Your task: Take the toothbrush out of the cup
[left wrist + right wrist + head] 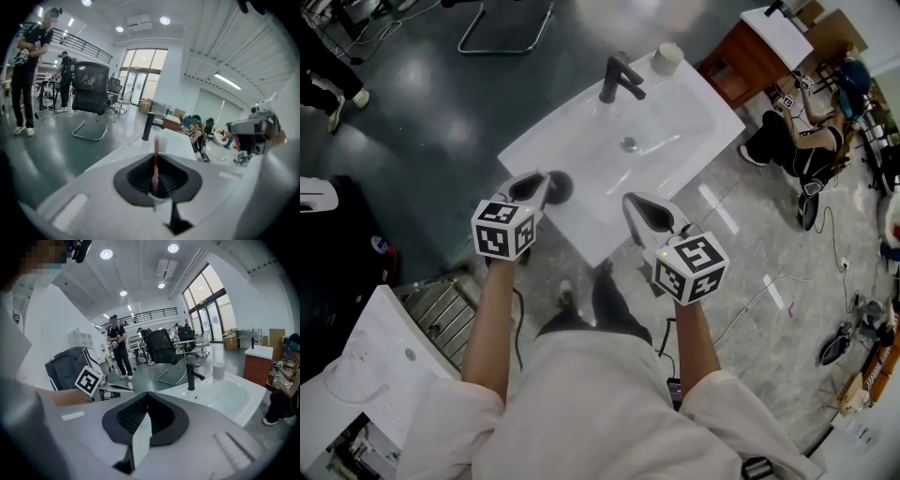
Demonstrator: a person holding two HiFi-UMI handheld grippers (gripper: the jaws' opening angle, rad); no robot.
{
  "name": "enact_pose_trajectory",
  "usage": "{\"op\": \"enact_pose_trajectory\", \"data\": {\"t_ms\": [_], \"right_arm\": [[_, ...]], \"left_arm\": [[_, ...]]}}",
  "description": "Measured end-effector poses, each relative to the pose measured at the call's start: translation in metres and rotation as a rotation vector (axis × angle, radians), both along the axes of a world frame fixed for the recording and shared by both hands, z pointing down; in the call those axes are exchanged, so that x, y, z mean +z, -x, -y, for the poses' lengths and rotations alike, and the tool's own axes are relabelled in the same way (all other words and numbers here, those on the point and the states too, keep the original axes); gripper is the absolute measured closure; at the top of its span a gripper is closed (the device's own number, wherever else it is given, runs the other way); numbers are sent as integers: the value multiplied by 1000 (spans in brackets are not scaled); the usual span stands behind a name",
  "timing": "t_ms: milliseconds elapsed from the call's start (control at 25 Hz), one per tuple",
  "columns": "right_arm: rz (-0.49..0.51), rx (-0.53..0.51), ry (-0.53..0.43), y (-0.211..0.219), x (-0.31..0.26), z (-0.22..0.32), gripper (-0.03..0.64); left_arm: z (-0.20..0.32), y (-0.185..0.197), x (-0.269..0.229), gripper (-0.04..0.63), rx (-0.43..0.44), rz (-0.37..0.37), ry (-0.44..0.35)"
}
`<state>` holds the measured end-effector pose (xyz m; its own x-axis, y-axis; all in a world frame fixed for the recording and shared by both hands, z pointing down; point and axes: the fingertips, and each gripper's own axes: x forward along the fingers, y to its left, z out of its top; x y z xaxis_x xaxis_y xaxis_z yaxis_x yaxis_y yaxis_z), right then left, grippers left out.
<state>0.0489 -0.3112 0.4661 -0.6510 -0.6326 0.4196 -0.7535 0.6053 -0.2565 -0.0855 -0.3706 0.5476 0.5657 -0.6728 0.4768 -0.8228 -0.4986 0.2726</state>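
Holding the red toothbrush upright in the narrowly clamped left gripper, by the sink's front corner, well apart from the cup. Nothing in the right gripper, pressed together. Likely risk: with a thin handle and a small bite, pivoting or slipping on a jerk, then dropping to the floor.

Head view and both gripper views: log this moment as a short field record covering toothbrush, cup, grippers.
toothbrush: red, upright, clamped between jaws
left gripper: shut on toothbrush, over the sink's near left edge
right gripper: jaws together, nothing between them
cup: on the sink's far rim beside the faucet, well apart from the toothbrush
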Motion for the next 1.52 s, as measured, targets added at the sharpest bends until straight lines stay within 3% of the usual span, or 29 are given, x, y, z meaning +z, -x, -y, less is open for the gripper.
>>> {"op": "enact_pose_trajectory", "data": {"t_ms": [480,800,1520], "right_arm": [[11,13,-72,7,-31,-27,611],[34,19,-149,19,-65,-46,611],[45,20,-313,32,-131,-89,611]], "left_arm": [[-23,18,-58,574,-40,-25,-137],[-45,25,-104,574,-17,-41,-227],[-127,21,-203,572,49,15,-487]]}}
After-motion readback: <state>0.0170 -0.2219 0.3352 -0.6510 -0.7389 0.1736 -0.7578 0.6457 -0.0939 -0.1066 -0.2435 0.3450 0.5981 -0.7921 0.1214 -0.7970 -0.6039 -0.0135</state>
